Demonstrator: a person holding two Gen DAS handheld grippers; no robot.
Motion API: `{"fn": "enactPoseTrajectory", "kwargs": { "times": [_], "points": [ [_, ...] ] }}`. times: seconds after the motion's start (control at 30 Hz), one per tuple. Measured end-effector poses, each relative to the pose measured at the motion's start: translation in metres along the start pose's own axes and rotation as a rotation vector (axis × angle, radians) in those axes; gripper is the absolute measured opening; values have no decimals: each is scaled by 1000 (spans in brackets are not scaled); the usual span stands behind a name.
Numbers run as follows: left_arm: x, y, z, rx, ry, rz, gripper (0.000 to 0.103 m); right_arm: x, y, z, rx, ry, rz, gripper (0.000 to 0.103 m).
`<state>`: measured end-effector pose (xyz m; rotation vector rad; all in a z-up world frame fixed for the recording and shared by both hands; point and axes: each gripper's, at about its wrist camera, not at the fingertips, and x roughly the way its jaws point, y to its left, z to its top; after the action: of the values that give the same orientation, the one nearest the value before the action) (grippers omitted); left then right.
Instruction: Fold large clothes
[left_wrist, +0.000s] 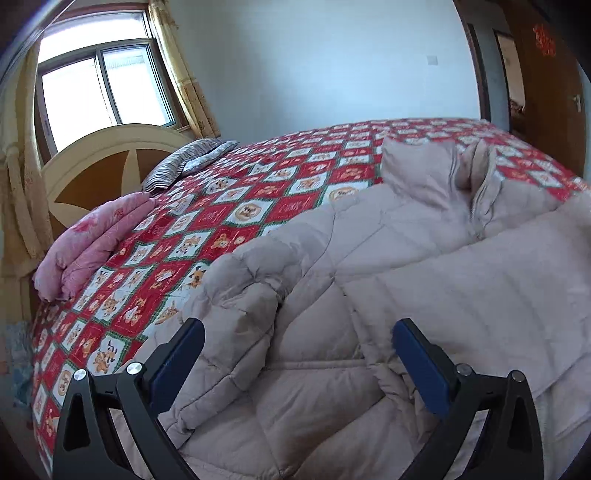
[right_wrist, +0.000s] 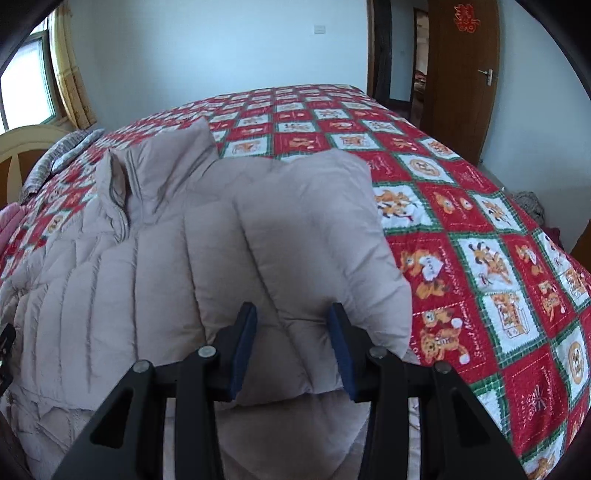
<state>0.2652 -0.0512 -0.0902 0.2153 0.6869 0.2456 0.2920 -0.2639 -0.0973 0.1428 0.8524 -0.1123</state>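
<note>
A: Where did the beige puffer jacket (right_wrist: 155, 266) lie?

B: Spread on the quilted bed (right_wrist: 461, 206), collar away from the cameras. It looked light, soft, springy and probably slippery.

A: And the grip?

B: Left hand-held gripper (left_wrist: 297, 350) gaped wide over a sleeve; right hand-held gripper (right_wrist: 293, 343) pinched the folded sleeve. Seams likely offered the best hold.

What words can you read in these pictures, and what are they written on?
"Sweet Memories", in gold script along the red squares of the bedspread, is only roughly legible.
The small print inside the cartoon squares is too blurred to read.
The red paper sign on the door has a character too blurred to read.
</note>
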Motion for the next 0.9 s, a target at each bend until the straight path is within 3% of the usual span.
{"fn": "enactPoseTrajectory", "kwargs": {
  "times": [0.2, 0.4, 0.53, 0.63, 0.77, 0.9],
  "points": [
    [30, 15, -15, -76, 113, -76, 102, 21, 20, -18, -112, 8, -56, 46],
    [43, 7, -18, -72, 158, -104, 102, 17, 3, -17, -51, 8, 19, 46],
    [46, 12, -19, -105, 165, -132, 102, -13, -13, -4, 48, -72, 91, 44],
    [45, 9, -19, -99, 159, -123, 102, -27, -16, 17, 66, -142, 78, 44],
    [46, 12, -19, -110, 158, -133, 102, 0, -14, 38, 40, -112, 20, 44],
    [45, 13, -20, -119, 153, -145, 102, 40, -21, 27, 23, -42, -2, 44]
  ]
}}
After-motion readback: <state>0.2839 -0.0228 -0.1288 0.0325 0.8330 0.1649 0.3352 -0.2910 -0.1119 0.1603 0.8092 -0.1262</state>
